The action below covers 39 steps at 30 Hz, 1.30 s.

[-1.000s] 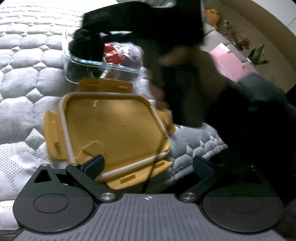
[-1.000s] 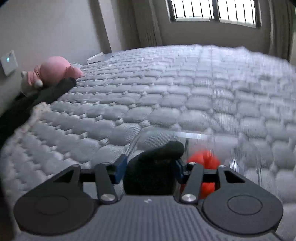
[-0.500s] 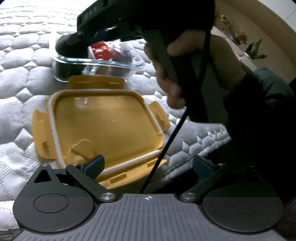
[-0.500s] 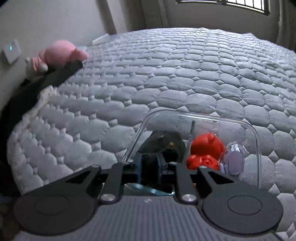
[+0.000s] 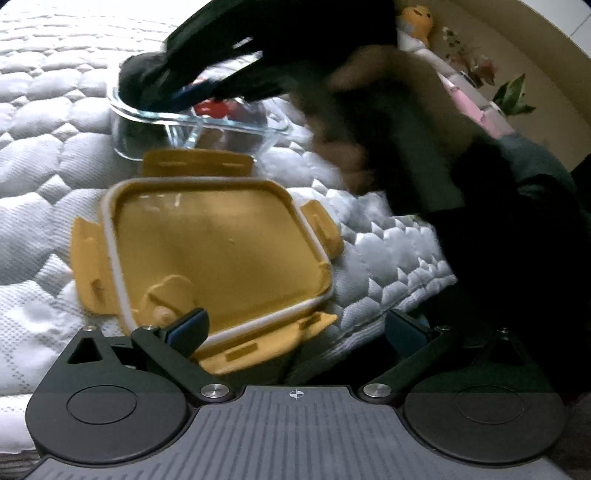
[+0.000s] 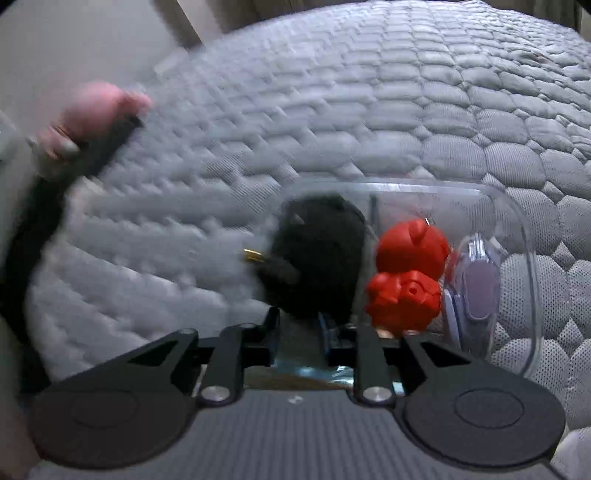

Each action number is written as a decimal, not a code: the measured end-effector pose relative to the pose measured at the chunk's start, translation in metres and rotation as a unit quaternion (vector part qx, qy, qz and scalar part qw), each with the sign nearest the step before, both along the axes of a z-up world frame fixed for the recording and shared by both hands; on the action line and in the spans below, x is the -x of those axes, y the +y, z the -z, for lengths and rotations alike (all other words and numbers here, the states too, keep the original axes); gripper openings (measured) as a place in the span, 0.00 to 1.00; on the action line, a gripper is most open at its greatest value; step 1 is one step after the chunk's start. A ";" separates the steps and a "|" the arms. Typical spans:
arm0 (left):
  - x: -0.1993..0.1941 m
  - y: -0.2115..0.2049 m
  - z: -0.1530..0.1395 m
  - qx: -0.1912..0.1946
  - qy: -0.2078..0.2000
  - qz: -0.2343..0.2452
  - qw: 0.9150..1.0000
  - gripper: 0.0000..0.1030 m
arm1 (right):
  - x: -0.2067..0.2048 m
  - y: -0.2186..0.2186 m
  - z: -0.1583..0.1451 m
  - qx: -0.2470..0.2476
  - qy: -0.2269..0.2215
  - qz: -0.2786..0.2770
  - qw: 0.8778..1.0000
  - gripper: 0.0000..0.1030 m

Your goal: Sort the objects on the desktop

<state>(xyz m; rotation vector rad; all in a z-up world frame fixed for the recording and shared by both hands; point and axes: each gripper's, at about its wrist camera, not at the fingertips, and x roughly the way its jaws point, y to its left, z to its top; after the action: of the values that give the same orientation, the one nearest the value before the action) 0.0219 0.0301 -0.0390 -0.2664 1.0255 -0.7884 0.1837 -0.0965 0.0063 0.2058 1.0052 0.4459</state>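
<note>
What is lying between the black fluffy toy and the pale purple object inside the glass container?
The red toy, as the right wrist view shows.

A quilted grey-white mattress (image 6: 369, 110) fills both views, stitched in rounded hexagon cells, brighter and whiter in the left wrist view. At ten o'clock in the right wrist view a plain pale wall (image 6: 74, 40) meets the bed's edge, where a blurred pink plush toy (image 6: 96, 110) lies — beside a dark strip running down to eight o'clock. In the left wrist view, at two o'clock, a beige wall (image 5: 546, 62) stands behind a green leafy plant (image 5: 513, 96), small flowers (image 5: 476, 66) and a pink box (image 5: 487, 114); a yellow plush toy (image 5: 417, 18) sits at one o'clock.
</note>
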 end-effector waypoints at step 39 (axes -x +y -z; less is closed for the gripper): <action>-0.004 -0.003 0.005 0.002 0.006 0.006 1.000 1.00 | 0.008 0.029 -0.025 0.094 -0.067 -0.021 0.993 0.27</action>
<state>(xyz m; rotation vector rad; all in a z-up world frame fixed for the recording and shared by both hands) 0.0261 0.0274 -0.0443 -0.2693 1.0375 -0.8001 0.1759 -0.0675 0.0309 -0.0136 0.9155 0.3949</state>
